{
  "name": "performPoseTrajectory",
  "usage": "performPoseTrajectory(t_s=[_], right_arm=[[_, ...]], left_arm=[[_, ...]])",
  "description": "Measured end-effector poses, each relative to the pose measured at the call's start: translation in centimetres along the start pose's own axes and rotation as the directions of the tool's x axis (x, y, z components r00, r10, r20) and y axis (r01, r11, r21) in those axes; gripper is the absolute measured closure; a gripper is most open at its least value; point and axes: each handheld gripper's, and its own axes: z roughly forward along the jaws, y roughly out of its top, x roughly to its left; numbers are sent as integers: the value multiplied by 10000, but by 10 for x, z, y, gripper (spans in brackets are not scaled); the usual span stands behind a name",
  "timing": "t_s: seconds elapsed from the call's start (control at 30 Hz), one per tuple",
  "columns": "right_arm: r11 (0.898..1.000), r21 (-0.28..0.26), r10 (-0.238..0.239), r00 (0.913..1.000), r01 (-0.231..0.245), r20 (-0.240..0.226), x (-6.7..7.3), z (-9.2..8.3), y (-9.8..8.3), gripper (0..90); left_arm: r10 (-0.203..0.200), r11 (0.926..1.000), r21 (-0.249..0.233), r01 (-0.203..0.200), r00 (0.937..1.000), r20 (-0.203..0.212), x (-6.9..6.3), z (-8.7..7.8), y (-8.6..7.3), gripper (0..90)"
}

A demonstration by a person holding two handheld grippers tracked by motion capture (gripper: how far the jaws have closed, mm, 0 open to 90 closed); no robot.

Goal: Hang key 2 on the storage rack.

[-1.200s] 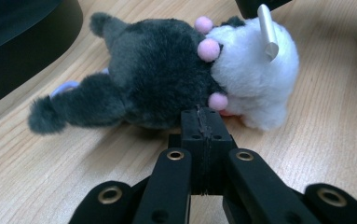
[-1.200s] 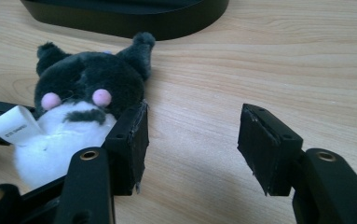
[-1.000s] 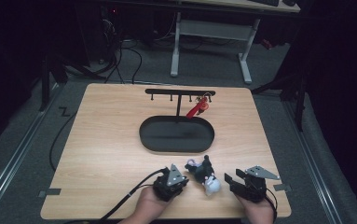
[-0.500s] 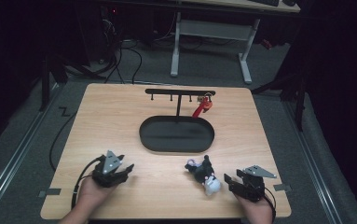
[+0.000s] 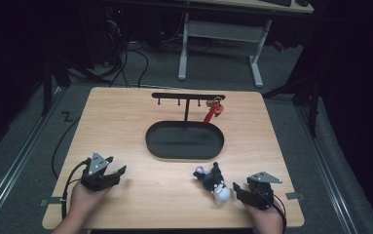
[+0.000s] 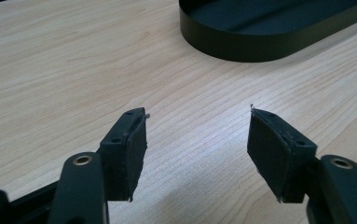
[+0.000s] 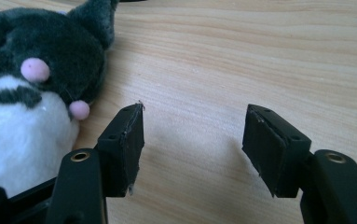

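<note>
desk (image 5: 125,126): lying pale wood | room: sitting dark, grey floor (image 5: 23,122) | left claw (image 5: 110,176), right claw (image 5: 242,191): both gaping, gripping nothing

The high view sits above the near edge and looks forward and down, so you get the whole table (image 5: 125,122) plus floor behind it. The left gripper view rides low, right over the wood, facing the black tray (image 6: 269,32), which the high view also has mid-table (image 5: 184,141). The right gripper view is just as low and close, with the plush toy (image 7: 31,93) beside it, same one as up top (image 5: 212,181).
</note>
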Motion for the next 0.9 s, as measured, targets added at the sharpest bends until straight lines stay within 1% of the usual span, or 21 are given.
performPoseTrajectory(t_s=[0.07, 0.1, 0.17, 0.2, 0.23, 0.27, 0.3, 0.33, 0.37, 0.4, 0.5, 0.53, 0.57, 0.63, 0.67, 0.73, 0.77, 0.8, 0.87, 0.9], right_arm=[[9999, 146, 10, 10000, -10, 13, 3, 1, 3, 388], [9995, 317, -60, 10000, 60, -5, 4, 2, 5, 387], [9978, 609, -272, 9995, 262, 169, 7, 2, 8, 388], [9967, 754, -308, 9991, 285, 295, 8, 1, 10, 387], [9967, 754, -308, 9991, 285, 295, 8, 1, 10, 387], [9957, 873, -345, 9986, 310, 391, 9, 1, 12, 387], [9926, 1214, -117, 9992, 70, 377, 8, 1, 14, 387], [9906, 1369, -86, 9992, 31, 398, 8, 1, 15, 387], [9906, 1369, -86, 9992, 31, 398, 8, 1, 15, 387], [9834, 1815, -85, 9991, 8, 421, 7, 0, 18, 382], [9742, 2257, -192, 9984, 68, 527, 9, -4, 24, 367], [9691, 2463, -256, 9982, 115, 544, 9, -5, 27, 360], [9635, 2676, -247, 9981, 86, 571, 10, -6, 30, 359], [9522, 3053, -247, 9986, 91, 474, 11, -9, 36, 354], [9522, 3053, -247, 9986, 91, 474, 11, -9, 36, 354], [9380, 3465, -188, 9992, 56, 348, 12, -12, 43, 347], [9279, 3729, -184, 9995, 72, 263, 13, -14, 48, 348], [9225, 3859, -195, 9995, 80, 258, 13, -15, 50, 348], [9091, 4161, -241, 9997, 177, 100, 14, -15, 54, 347], [9035, 4275, -370, 9993, 309, 59, 14, -15, 56, 346]], left_arm=[[41, 10000, 73, -42, 9999, 135, 0, 2, 0, 374], [0, 10000, 60, -2, 9998, 211, 0, 2, 0, 374], [-66, 10000, 68, 64, 9992, 389, 0, 2, 2, 372], [-60, 10000, 19, 60, 9991, 410, -1, 2, 2, 372], [-60, 10000, 19, 60, 9991, 410, -1, 2, 2, 372], [17, 10000, 33, -18, 9991, 423, -2, 2, 2, 372], [119, 9999, 82, -123, 9987, 499, -4, 1, 2, 372], [222, 9996, 136, -230, 9983, 533, -5, 1, 2, 371], [222, 9996, 136, -230, 9983, 533, -5, 1, 2, 368], [374, 9991, 200, -387, 9974, 613, -7, 0, 1, 367], [364, 9991, 200, -379, 9968, 713, -7, 0, 0, 366], [273, 9995, 159, -286, 9967, 769, -8, -1, 0, 367], [269, 9994, 177, -284, 9965, 787, -8, -1, 0, 367], [327, 9993, 170, -341, 9965, 775, -8, -2, 0, 367], [327, 9993, 170, -341, 9965, 775, -8, -2, 0, 367], [348, 9993, 129, -359, 9964, 767, -9, -3, 0, 369], [401, 9991, 93, -409, 9965, 729, -9, -4, 0, 371], [386, 9992, 86, -394, 9965, 741, -9, -5, -1, 371], [358, 9993, 78, -364, 9966, 737, -9, -5, -1, 371], [358, 9993, 78, -364, 9966, 737, -9, -5, -1, 372]])
